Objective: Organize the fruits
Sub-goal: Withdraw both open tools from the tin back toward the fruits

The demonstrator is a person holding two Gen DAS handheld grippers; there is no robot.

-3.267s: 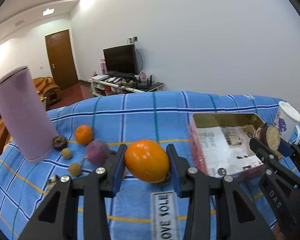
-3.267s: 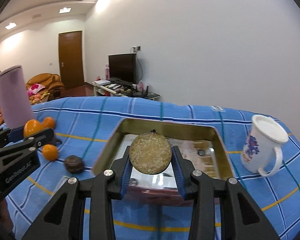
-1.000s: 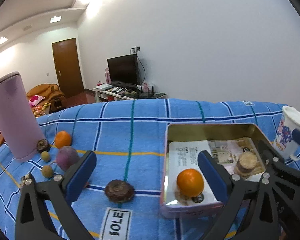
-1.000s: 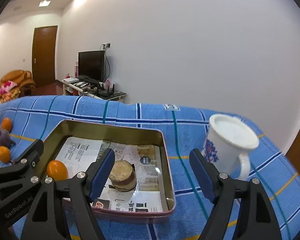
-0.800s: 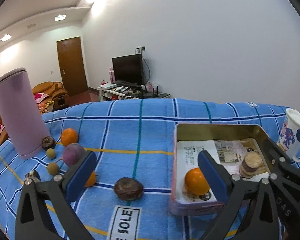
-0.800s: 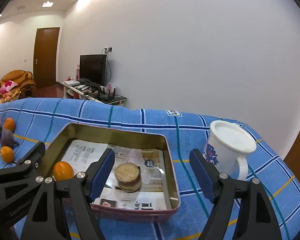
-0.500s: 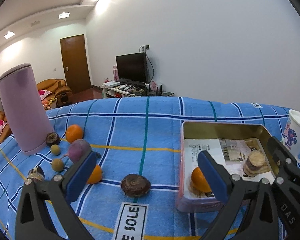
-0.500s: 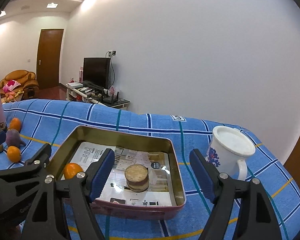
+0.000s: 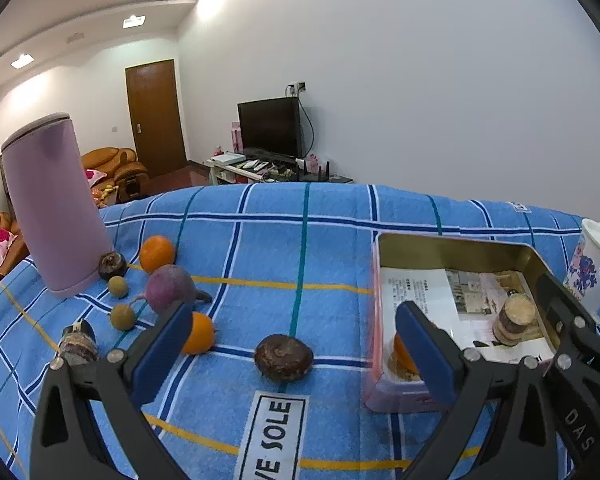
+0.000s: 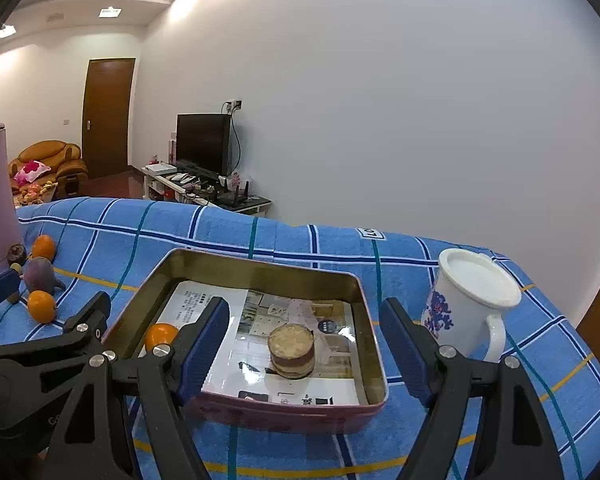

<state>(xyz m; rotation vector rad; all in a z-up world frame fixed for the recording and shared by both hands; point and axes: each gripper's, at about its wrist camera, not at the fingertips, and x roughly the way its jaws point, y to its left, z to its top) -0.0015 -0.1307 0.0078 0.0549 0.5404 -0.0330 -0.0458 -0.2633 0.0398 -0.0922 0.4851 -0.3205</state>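
Both grippers [image 9: 292,344] [image 10: 304,344] — black frames, blue pads, silver screws.

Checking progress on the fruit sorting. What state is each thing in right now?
Left gripper: open, empty.
Right gripper: open, empty.
Tin: lidless, holding two items.
Orange in tin: resting by the near left wall.
Brown round piece: in the tin, flat side up.
Mug: upright, beside the tin.
Purple cylinder: upright.
Dark brown fruit: loose on the cloth.
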